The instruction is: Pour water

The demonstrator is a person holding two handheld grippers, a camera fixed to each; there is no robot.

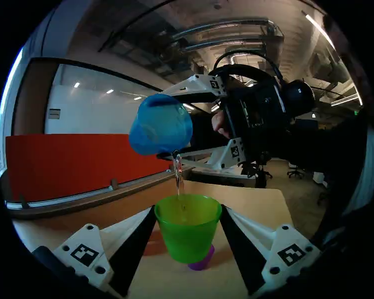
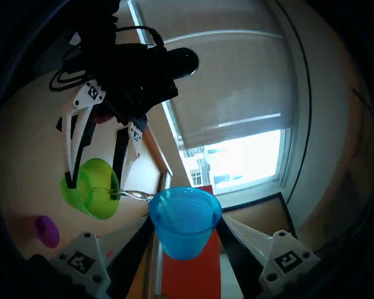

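Note:
A green cup [image 1: 188, 232] stands upright between the fingers of my left gripper [image 1: 188, 234], which is shut on it just above the wooden table [image 1: 257, 199]. Above it a blue cup [image 1: 160, 124] is tipped over, held by the right gripper [image 1: 187, 122], and a thin stream of water [image 1: 178, 177] falls from its rim into the green cup. In the right gripper view the blue cup [image 2: 185, 226] sits between my right gripper's [image 2: 185, 231] fingers, water [image 2: 129, 194] runs to the green cup [image 2: 91, 188], and the left gripper [image 2: 94, 169] holds that cup.
A purple cup [image 1: 203, 260] lies on the table behind the green one, also the purple cup [image 2: 47, 230] at the lower left of the right gripper view. A red partition [image 1: 72, 159] lines the table's far side. A bright window [image 2: 237, 159] with a blind is beyond.

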